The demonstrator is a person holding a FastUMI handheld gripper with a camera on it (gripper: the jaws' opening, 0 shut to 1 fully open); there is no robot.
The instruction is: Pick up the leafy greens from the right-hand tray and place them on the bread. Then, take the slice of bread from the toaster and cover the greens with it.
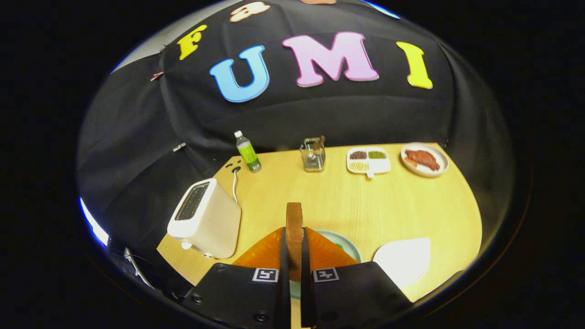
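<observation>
One step seems left: the tongs (295,260) grip the bread slice (294,228) upright over the plate (349,244), with the toaster (205,219) on the surface (388,205) at ten o'clock, so laying it over the greens (338,246) remains.

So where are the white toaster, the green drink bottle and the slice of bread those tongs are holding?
White toaster (208,224): gripper view, its front face.
Green drink bottle (248,154): gripper view, its labelled middle.
Brown slice of bread (294,228): gripper view, its upright edge, pinched between the tongs (295,256).
</observation>
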